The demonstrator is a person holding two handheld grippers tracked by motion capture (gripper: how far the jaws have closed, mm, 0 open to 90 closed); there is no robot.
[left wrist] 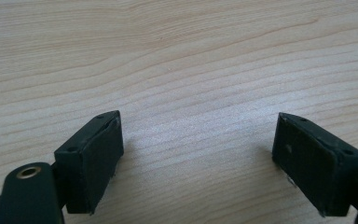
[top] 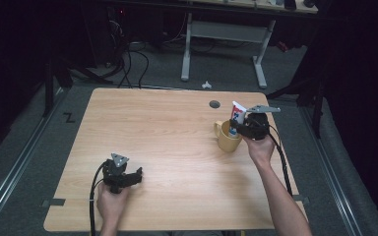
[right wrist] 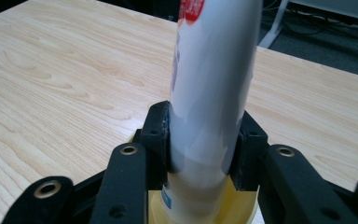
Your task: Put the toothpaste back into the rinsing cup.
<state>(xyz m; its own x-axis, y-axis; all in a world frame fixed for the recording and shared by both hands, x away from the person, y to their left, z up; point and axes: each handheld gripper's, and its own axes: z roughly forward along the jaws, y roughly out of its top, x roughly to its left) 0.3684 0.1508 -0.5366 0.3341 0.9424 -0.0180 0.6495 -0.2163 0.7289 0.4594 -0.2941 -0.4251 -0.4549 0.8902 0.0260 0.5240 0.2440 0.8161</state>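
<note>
A yellow mug (top: 226,137) stands on the right half of the wooden table (top: 167,128), handle to the left. A white tube (top: 237,114) with red and blue print stands upright with its lower end in the mug. My right gripper (top: 241,129) is shut on the tube just above the rim; in the right gripper view both pads press the tube (right wrist: 212,88) over the mug (right wrist: 242,212). My left gripper (top: 128,178) rests low at the table's front left, open, with only bare wood between its fingers (left wrist: 93,158).
A round cable hole (top: 214,104) lies in the table behind the mug. Beyond the far edge stand a white desk frame (top: 226,44) and loose cables (top: 128,64) on the grey floor. Metal rails (top: 15,167) run along both sides of the table.
</note>
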